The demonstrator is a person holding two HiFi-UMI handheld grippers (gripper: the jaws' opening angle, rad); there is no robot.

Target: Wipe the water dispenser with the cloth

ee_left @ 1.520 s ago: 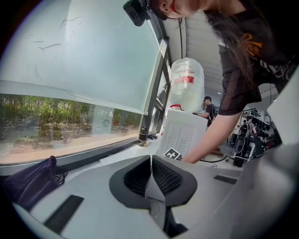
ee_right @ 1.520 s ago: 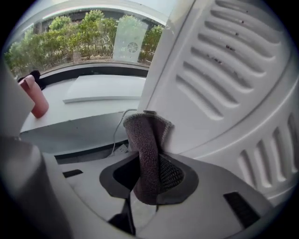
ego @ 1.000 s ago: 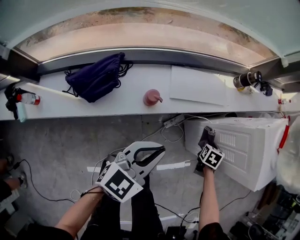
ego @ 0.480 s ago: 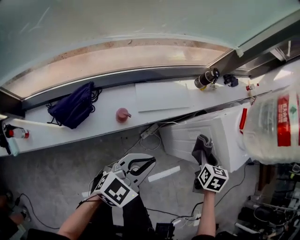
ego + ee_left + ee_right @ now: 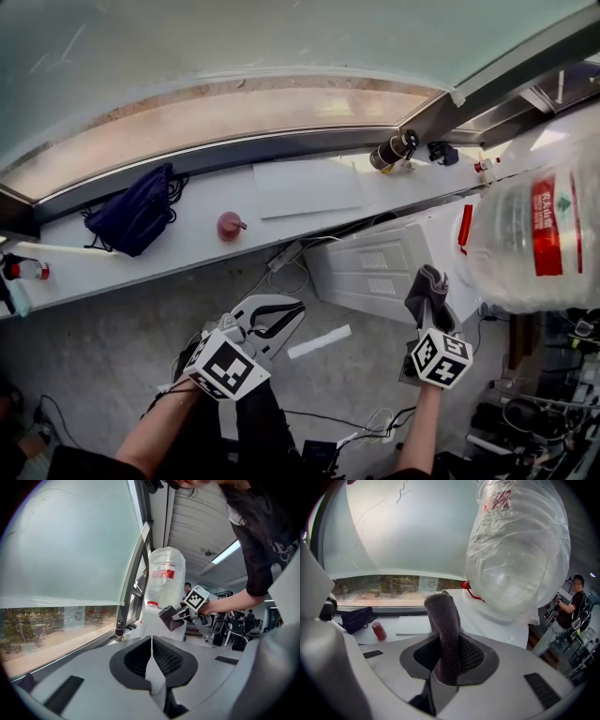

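Your right tongs (image 5: 449, 660) clamp the grey cloth (image 5: 443, 616) by the water dispenser (image 5: 375, 267), its bottle (image 5: 534, 225) at 2 o'clock. Your left tongs (image 5: 151, 656) are closed and empty. It looks like mid-wipe: next, press the cloth on and sweep.

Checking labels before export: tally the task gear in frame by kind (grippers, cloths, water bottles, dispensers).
Grippers: 2 (left gripper shut, empty; right gripper shut on the cloth)
Cloth: 1
Water bottle: 1
Water dispenser: 1
Total: 5
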